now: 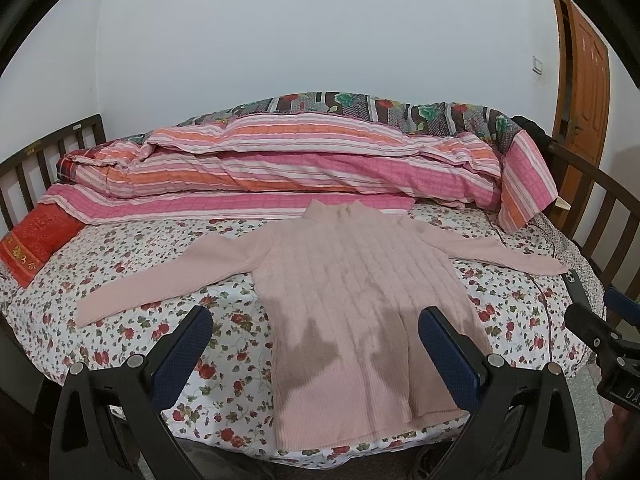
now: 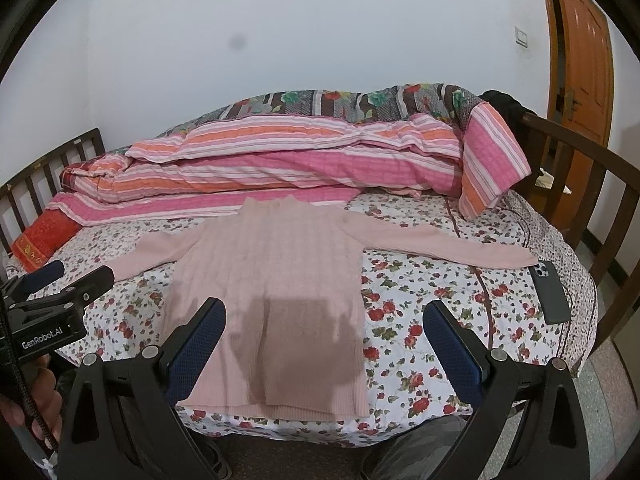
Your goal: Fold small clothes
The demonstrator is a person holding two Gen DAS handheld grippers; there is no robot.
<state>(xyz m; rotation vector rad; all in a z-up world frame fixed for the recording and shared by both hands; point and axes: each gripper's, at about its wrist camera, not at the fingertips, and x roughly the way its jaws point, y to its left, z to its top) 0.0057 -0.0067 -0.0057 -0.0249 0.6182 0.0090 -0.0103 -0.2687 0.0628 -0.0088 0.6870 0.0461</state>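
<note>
Both of our grippers hover at the near edge of the bed, fingers spread wide and holding nothing. Our left gripper point(image 1: 316, 344) sits over the lower half of the pink sweater point(image 1: 360, 300), and our right gripper point(image 2: 324, 336) straddles the sweater's right hem and the floral sheet point(image 2: 420, 300) beside it. Their shadows fall on the knit near the hem.

That sweater lies flat in the middle of the bed, collar at the far end, hem at the near edge, both sleeves stretched out left and right. Behind it there's a striped pink and orange quilt point(image 1: 300, 168) bunched along the far side. We can see a red pillow point(image 1: 36, 240) at the left, and a dark phone point(image 2: 552, 292) lying just past the tip of the right sleeve. Dark wooden rails point(image 2: 592, 184) run around the bed ends, and an orange door point(image 2: 584, 52) stands far right.
</note>
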